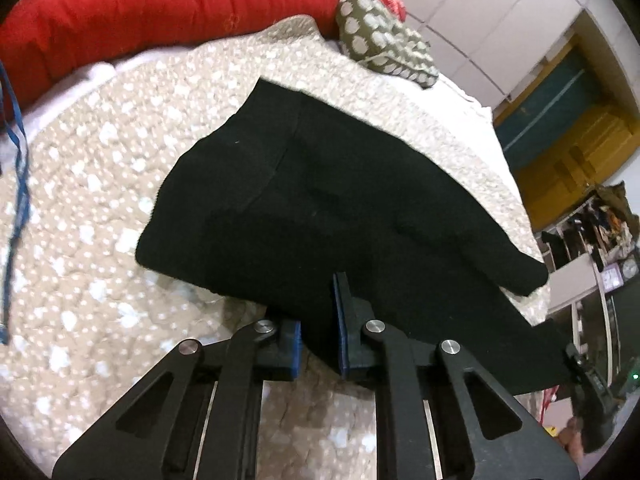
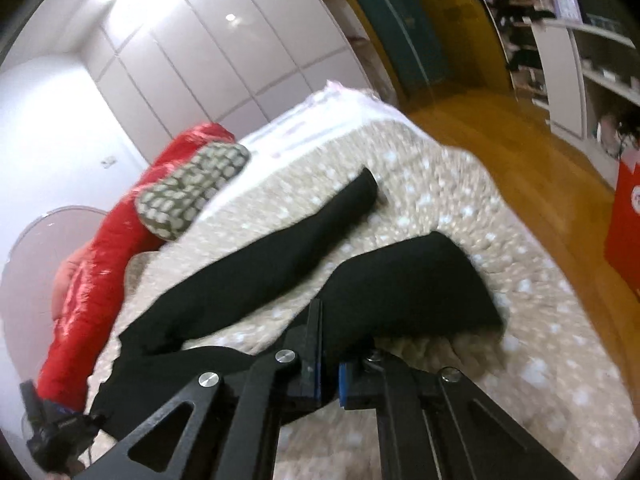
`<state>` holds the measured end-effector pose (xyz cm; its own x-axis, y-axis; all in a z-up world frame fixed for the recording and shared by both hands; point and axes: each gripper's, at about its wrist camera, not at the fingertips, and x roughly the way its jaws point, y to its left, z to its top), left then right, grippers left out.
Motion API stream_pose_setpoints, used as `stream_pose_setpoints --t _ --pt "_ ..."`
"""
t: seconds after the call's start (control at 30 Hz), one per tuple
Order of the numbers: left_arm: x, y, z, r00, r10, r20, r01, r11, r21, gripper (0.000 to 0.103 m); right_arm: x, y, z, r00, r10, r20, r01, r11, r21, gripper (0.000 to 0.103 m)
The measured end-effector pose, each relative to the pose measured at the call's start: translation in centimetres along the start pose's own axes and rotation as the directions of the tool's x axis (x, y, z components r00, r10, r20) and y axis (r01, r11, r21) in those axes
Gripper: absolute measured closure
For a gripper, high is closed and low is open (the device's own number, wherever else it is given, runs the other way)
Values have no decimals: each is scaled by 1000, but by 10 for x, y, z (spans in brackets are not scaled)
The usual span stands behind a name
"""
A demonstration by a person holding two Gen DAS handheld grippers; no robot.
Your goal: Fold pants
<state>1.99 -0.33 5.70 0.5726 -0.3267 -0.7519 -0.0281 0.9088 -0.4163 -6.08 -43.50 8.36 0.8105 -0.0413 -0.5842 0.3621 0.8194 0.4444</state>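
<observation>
Black pants (image 1: 320,200) lie on a beige dotted bedspread (image 1: 100,220). In the left wrist view my left gripper (image 1: 318,340) is shut on the pants' near edge, cloth pinched between its blue pads. In the right wrist view the pants (image 2: 260,264) spread in two legs, one stretched toward the far bed edge, one bunched near me. My right gripper (image 2: 329,376) is shut on the near leg's cloth and lifts it a little. The left gripper also shows at the far lower left of the right wrist view (image 2: 60,432).
A red duvet (image 1: 160,12) and a grey dotted pillow (image 1: 384,40) lie at the head of the bed. A blue strap (image 1: 16,200) hangs at left. White wardrobes (image 2: 180,60), wooden floor (image 2: 520,152) and shelves (image 2: 580,60) lie beyond the bed edge.
</observation>
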Motion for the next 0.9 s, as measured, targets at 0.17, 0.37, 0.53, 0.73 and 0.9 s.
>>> stream_pose_setpoints --t 0.17,0.37,0.53,0.73,0.9 --pt "-24 6 -17 1000 -5 -12 6 997 76 91 -49 8 -22 1000 -12 -18 11 996 -89 98" --pt "-10 25 -43 995 43 -96 -35 996 83 91 -32 -32 -69 963 -122 -242 106 991 -80 89" --pt "-26 23 -44 996 42 -81 -33 993 111 89 -65 -50 -52 954 -274 -119 265 960 -91 82" --pt "-36 26 -51 994 78 -71 -68 989 135 84 -56 -44 -20 942 -330 -52 319 934 -160 56" --pt "-52 30 -50 993 110 -51 -102 985 140 84 -2 -61 -20 920 -366 -143 327 915 -238 65"
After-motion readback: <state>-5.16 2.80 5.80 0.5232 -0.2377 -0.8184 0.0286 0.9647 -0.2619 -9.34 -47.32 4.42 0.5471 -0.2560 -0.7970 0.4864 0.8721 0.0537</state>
